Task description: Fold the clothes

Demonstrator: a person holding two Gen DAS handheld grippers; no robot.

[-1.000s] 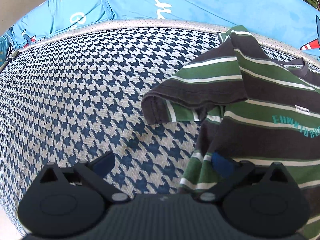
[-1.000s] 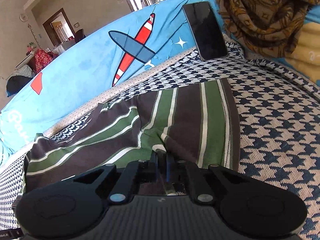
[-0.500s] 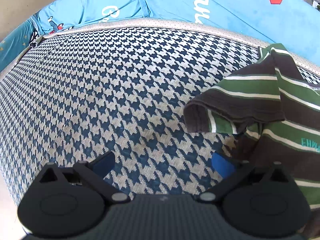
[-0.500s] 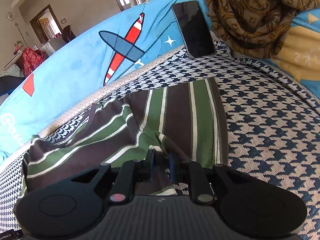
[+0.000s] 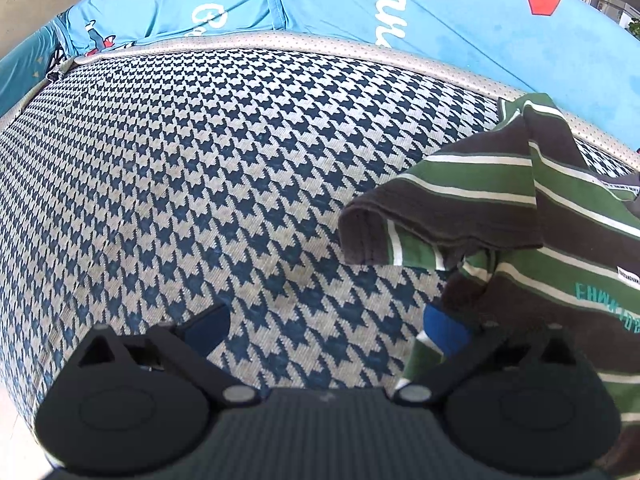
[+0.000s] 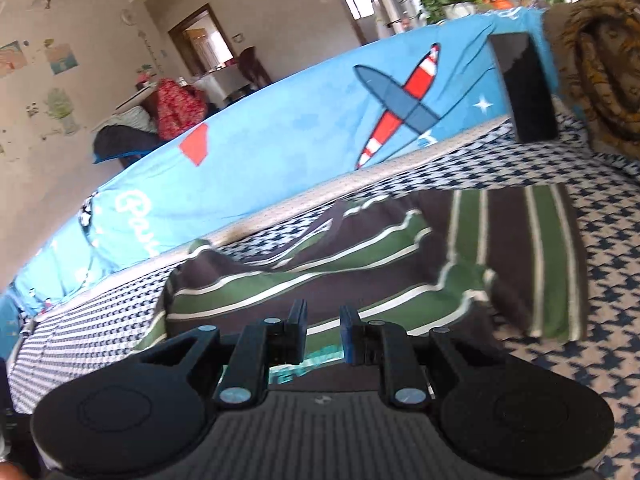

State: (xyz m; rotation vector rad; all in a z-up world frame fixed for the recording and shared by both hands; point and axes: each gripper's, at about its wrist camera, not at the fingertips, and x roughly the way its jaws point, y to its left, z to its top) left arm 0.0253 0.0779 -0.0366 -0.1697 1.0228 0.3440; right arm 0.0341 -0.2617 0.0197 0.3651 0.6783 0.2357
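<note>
A T-shirt striped in green, dark brown and white, with teal lettering, lies partly folded on the houndstooth seat. In the left wrist view it fills the right side, one sleeve sticking out leftward. My left gripper is open wide over the seat, its right pad at the shirt's edge. In the right wrist view the shirt spreads ahead of my right gripper. That gripper's jaws are opening, with a narrow gap and no cloth pinched between the pads.
A blue cover with a red-and-white plane drapes the backrest. A dark phone leans against it at the back right, next to a brown patterned cloth. Bare houndstooth seat lies left of the shirt.
My right gripper let go of the shirt fold it pinched, its jaws parted, and it lifted and drew back. My left gripper stayed open, its view shifting slightly.
</note>
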